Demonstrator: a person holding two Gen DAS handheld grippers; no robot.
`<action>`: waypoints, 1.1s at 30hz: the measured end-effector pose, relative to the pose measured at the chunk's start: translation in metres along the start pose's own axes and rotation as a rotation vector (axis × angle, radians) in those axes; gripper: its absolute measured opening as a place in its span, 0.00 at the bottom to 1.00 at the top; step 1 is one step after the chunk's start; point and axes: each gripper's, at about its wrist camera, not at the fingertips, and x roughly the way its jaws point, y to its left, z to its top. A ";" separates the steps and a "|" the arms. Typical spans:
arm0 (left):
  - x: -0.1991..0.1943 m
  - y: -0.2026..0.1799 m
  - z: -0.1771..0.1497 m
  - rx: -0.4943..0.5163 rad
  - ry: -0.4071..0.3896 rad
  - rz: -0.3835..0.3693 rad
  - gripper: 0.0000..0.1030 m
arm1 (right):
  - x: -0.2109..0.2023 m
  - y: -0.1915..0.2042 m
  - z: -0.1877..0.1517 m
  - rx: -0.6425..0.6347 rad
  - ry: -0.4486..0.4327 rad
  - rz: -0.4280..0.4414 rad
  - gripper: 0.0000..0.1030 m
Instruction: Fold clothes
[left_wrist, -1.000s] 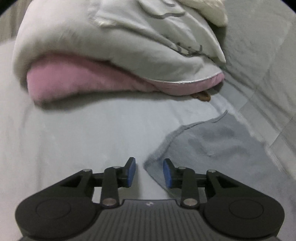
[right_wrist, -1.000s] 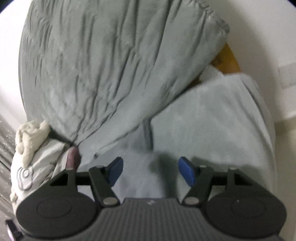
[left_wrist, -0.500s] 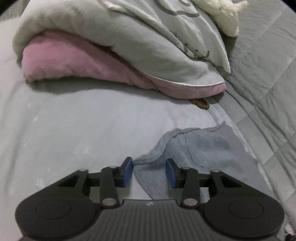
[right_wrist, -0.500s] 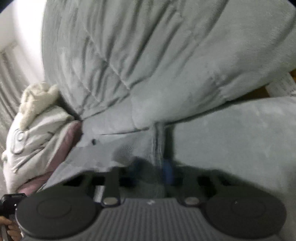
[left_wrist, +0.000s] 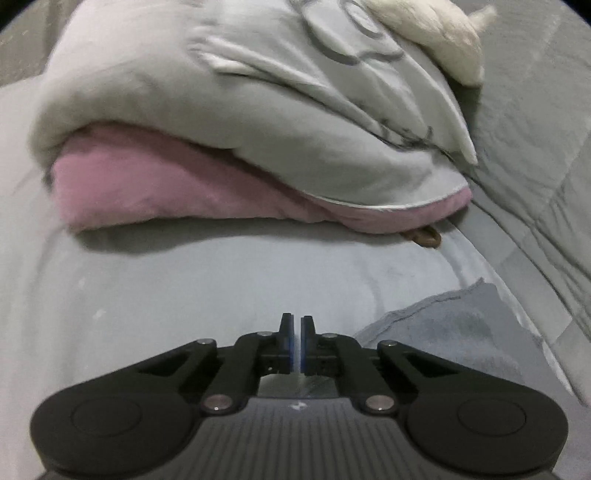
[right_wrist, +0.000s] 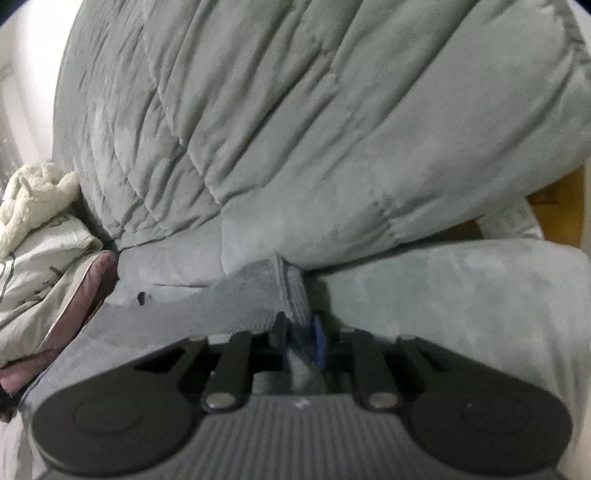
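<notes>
Grey fleece cloth (right_wrist: 258, 295), soft and hemmed, lies on the grey bed sheet (left_wrist: 184, 288) near the bed's right edge, beside the quilted grey duvet (right_wrist: 295, 129). The right tongs (right_wrist: 300, 332) are clamped on its hemmed edge, having closed since a second ago. The left tongs (left_wrist: 296, 332) are pressed together with nothing visibly between them; half a second ago they stood apart around the cloth's corner. Only the left view shows the pink pillow (left_wrist: 166, 192) in full under a pale grey printed cover (left_wrist: 221, 122).

Grey garment (right_wrist: 266, 295) — soft matt fleece; quilted comforter (right_wrist: 295, 129) — matt cloth; pink blanket (left_wrist: 147, 192) plush.
</notes>
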 end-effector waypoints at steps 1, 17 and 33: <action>-0.005 0.006 -0.004 -0.032 0.008 -0.023 0.01 | -0.008 0.000 0.001 0.009 0.006 -0.002 0.81; -0.008 -0.022 -0.061 -0.069 0.055 -0.165 0.51 | -0.097 -0.052 -0.076 0.372 0.299 0.209 0.55; -0.011 -0.029 -0.047 0.009 0.024 -0.134 0.04 | -0.104 -0.036 -0.078 0.316 0.273 0.262 0.06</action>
